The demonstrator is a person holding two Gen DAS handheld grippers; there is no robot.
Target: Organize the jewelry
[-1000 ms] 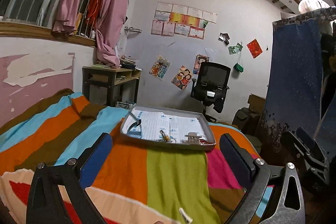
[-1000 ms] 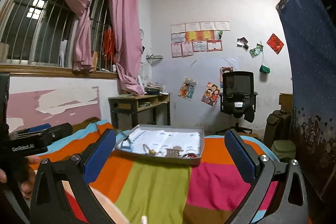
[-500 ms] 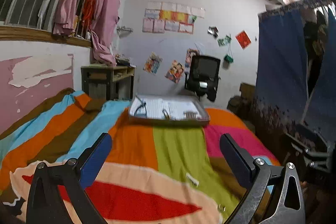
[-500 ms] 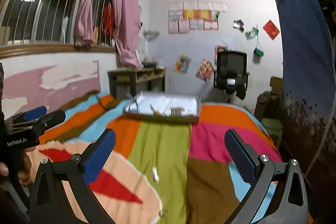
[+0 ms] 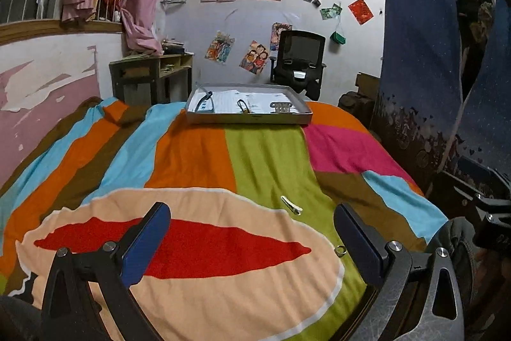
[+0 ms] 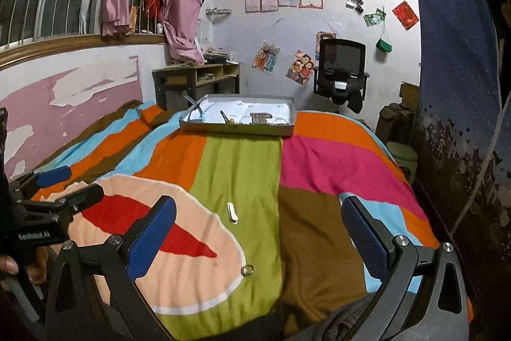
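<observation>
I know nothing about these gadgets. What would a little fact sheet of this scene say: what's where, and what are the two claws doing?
setting: bed with a striped, multicoloured blanket
tray: grey tray at the far end of the bed, holding small jewelry pieces and paper
loose items: pale hair clip on the green stripe; small ring nearer the cameras
left gripper: open, empty, above the blanket
right gripper: open, empty
background: black office chair, wooden desk, pink curtains

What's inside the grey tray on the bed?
The tray holds white paper, a dark bracelet-like loop and small metal pieces. Its near wall hides whatever lies right behind it.
</observation>
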